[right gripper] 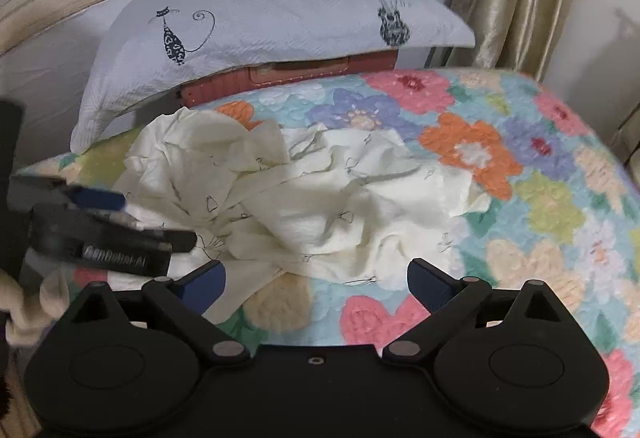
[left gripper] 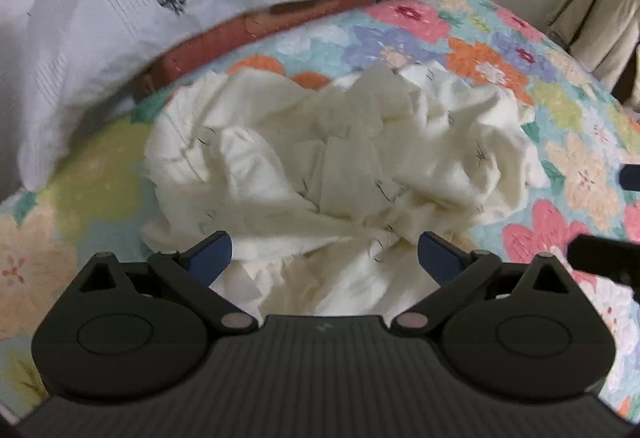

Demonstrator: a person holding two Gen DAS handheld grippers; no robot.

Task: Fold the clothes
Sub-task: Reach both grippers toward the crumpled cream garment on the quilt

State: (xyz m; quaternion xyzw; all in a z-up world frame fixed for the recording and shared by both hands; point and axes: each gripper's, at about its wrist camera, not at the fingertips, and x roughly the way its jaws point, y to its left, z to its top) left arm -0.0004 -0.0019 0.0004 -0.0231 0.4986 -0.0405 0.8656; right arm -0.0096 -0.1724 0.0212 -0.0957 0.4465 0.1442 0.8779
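Two grippers: left gripper (left gripper: 325,252) and right gripper (right gripper: 316,278), jaws spread wide, empty.
Garment: cream garment (left gripper: 332,153) lay crumpled on floral bed quilt (right gripper: 520,197).

The left gripper (left gripper: 325,252) is held with its jaws spread wide, blue pads (left gripper: 212,256) facing inward. The right gripper (right gripper: 316,284) is likewise held fully parted. Nothing is clamped by either. Both are pointed forward, side by side.
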